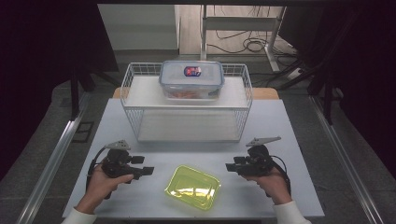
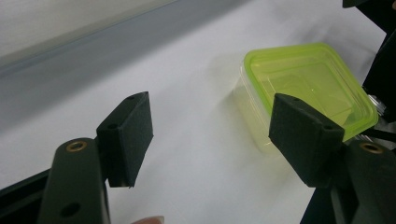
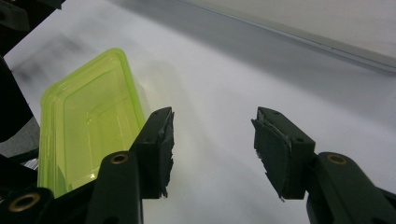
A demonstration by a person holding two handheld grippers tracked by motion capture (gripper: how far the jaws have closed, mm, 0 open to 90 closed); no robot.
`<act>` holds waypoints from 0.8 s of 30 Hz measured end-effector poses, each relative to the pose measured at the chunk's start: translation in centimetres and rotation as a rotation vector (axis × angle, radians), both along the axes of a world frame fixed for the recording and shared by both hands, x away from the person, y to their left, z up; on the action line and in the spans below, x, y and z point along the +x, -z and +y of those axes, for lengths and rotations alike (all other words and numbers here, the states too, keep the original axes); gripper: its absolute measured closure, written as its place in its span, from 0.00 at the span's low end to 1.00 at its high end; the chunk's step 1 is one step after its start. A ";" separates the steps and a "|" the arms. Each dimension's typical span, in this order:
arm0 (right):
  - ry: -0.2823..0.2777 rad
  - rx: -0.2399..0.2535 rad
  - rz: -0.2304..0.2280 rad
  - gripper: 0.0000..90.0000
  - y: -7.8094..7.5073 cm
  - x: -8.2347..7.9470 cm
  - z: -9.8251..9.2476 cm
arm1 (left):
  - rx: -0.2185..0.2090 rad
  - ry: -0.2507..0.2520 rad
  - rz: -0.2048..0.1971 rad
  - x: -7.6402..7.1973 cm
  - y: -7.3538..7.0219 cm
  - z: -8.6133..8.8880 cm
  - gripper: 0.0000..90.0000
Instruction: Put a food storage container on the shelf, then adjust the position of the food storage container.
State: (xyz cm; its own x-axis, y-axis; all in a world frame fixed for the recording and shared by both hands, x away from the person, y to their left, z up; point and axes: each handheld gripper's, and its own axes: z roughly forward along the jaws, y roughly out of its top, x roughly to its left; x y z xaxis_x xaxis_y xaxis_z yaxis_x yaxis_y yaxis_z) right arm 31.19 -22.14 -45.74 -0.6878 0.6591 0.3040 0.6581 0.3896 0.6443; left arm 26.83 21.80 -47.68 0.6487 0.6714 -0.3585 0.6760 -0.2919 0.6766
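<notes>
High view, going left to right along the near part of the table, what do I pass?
Left gripper → green container → right gripper. Both grippers are open, jaws pointing in at the container from either side, neither touching it.

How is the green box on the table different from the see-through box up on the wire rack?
The green box has a bright yellow-green lid; the clear box has a see-through lid with a red and blue sticker. The green box sits low on the table, between the two tools; the clear box sits on the wire rack. The green box looks smaller and shallower. Both are lidded, rounded-corner plastic boxes.
</notes>
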 end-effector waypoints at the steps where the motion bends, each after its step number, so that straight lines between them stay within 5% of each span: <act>1: 0.002 0.001 -0.003 0.53 0.0 -0.1 0.0 | 0.008 0.000 -0.002 0.0 0.0 0.0 0.33; 7: 0.013 0.006 -0.021 0.57 -0.1 -0.6 -0.3 | 0.008 -0.018 -0.017 -0.2 -0.2 0.2 0.31; 15: -0.008 0.020 -0.044 0.94 -0.3 -2.3 -0.8 | 0.022 0.000 -0.005 -0.3 0.1 -0.3 0.30; 24: -0.210 -0.012 -0.058 0.99 -1.1 -6.6 3.4 | 0.023 0.000 0.001 -0.3 0.3 -0.5 0.29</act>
